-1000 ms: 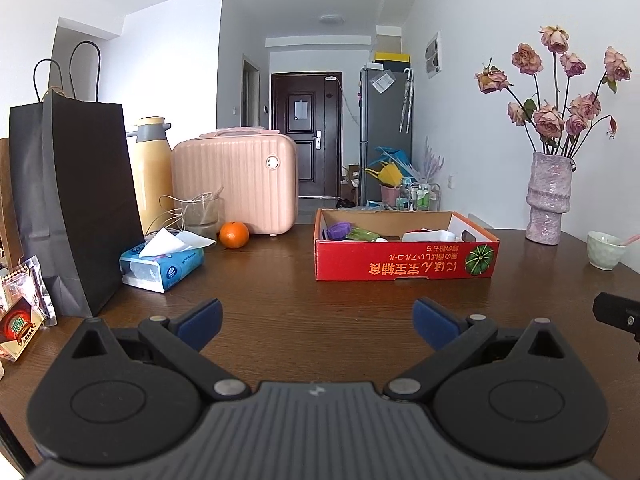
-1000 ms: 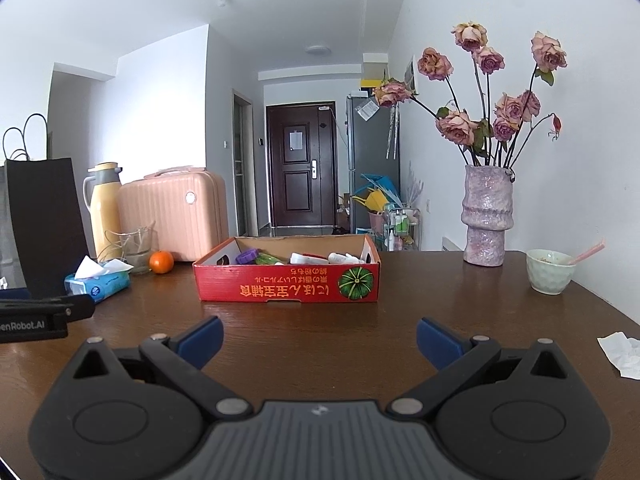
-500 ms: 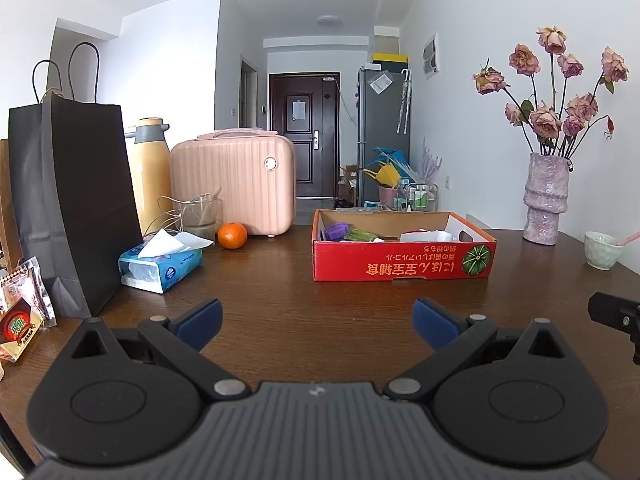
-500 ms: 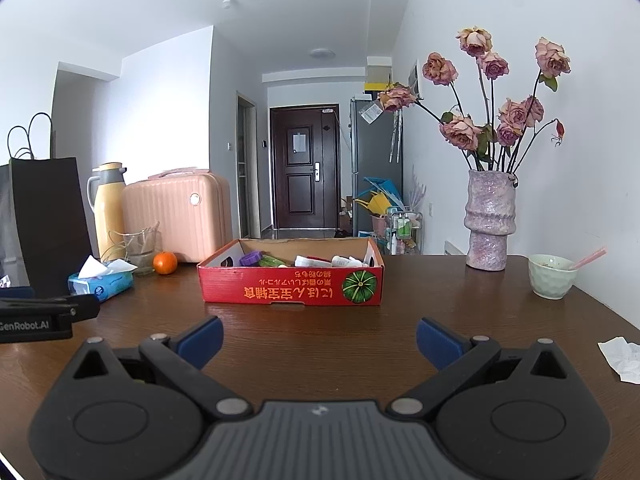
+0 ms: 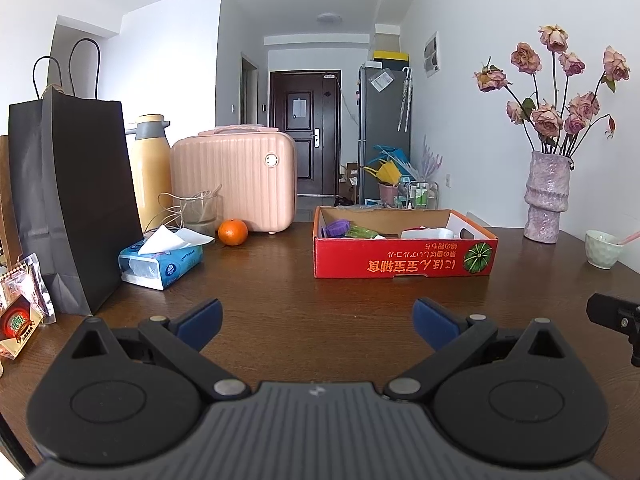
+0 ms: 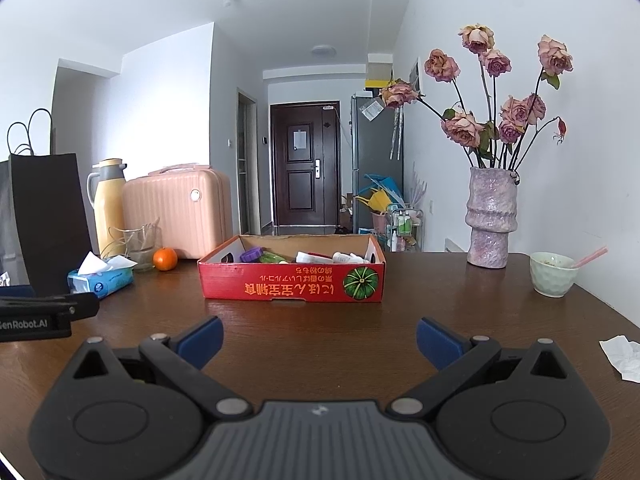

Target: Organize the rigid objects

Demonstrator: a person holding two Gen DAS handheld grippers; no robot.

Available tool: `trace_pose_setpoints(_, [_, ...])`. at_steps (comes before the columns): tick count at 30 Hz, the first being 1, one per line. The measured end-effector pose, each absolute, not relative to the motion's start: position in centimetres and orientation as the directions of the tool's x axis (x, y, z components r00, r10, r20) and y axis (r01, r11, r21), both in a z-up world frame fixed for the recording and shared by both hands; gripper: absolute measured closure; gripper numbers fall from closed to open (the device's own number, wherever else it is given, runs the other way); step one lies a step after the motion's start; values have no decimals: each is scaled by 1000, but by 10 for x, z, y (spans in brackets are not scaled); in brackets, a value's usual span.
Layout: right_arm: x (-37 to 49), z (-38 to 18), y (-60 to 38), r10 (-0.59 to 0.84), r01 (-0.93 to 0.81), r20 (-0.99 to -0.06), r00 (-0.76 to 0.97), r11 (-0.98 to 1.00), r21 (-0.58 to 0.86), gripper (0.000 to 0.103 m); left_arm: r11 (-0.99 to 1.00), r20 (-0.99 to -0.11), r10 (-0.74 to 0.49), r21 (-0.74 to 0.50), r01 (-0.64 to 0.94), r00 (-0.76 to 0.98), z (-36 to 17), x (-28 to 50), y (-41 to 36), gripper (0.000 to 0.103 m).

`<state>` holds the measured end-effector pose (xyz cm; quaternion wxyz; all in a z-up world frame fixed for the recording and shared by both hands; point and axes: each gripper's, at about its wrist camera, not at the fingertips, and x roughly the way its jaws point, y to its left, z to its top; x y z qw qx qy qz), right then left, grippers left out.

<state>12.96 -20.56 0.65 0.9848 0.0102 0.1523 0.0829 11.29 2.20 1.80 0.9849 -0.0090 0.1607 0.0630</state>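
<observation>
Both grippers hover low over a dark wooden table (image 5: 320, 304), jaws spread wide and holding nothing: the left gripper (image 5: 318, 316) and, to its right, the right gripper (image 6: 320, 336). Bare tabletop lies between each gripper and the red box (image 6: 292, 282), with nothing in the way.

To the left stand a black bag (image 5: 76, 200), snack packets (image 5: 20, 312) at the table's near edge, and a tissue pack (image 5: 160, 264). Behind these are an orange (image 5: 233, 232), a glass (image 5: 200, 212), a yellow flask (image 5: 150, 168) and a pink case (image 5: 236, 184).

To the right, a crumpled paper (image 6: 624, 356) lies near the table edge, a bowl (image 6: 554, 274) with a pink spoon farther back, then a vase (image 6: 490, 216) of dried roses against the wall.

The box, an open shallow carton with a pumpkin picture, sits mid-table. Inside are a purple lid (image 6: 251, 256), a green item (image 6: 272, 258) and white tubes (image 6: 340, 257).
</observation>
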Motion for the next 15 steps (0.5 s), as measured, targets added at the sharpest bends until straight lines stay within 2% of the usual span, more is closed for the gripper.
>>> trace_pose_setpoints(15, [132,3,-205,166,-160,-311,936,986,46,0,992,-320,111,-22,-124,941,14,115,27,0])
